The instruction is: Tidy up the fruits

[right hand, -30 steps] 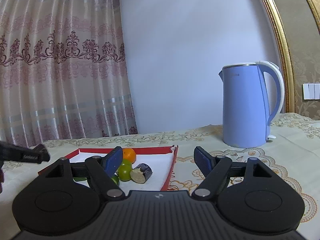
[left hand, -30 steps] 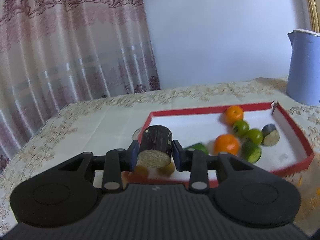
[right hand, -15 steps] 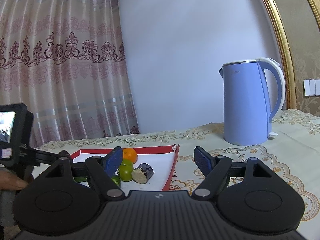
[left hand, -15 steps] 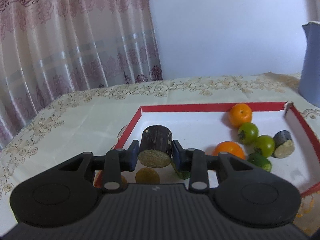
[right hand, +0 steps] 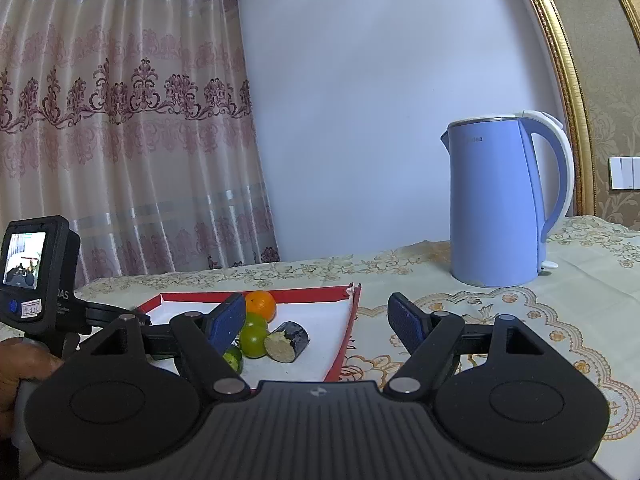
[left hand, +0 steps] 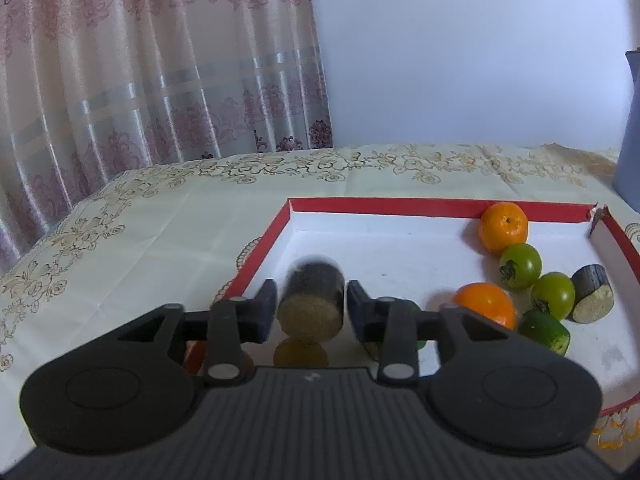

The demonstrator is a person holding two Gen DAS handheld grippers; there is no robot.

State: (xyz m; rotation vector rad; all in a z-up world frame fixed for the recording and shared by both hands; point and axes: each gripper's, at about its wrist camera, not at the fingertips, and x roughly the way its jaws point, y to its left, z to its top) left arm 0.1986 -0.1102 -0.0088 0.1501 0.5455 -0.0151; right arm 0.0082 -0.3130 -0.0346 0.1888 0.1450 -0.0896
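Observation:
In the left wrist view my left gripper (left hand: pixel 312 306) stands open over the near left of a red-edged white tray (left hand: pixel 400 204). A dark cylinder piece with a pale cut face (left hand: pixel 312 300) sits blurred between the fingers, with gaps on both sides. Two oranges (left hand: pixel 503 227), green fruits (left hand: pixel 520 266) and another dark cut piece (left hand: pixel 592 299) lie in the tray's right part. My right gripper (right hand: pixel 318 320) is open and empty, hovering to the right of the tray (right hand: pixel 344 336).
A blue electric kettle (right hand: pixel 500 200) stands at the back right on the patterned tablecloth (right hand: pixel 520 312). The left hand-held gripper body with its small screen (right hand: pixel 36 276) shows at the left. A curtain hangs behind the table's left side.
My left gripper has opened and let go of the dark cut piece, which is dropping slightly. It has also moved further over the tray. My right gripper has stayed still.

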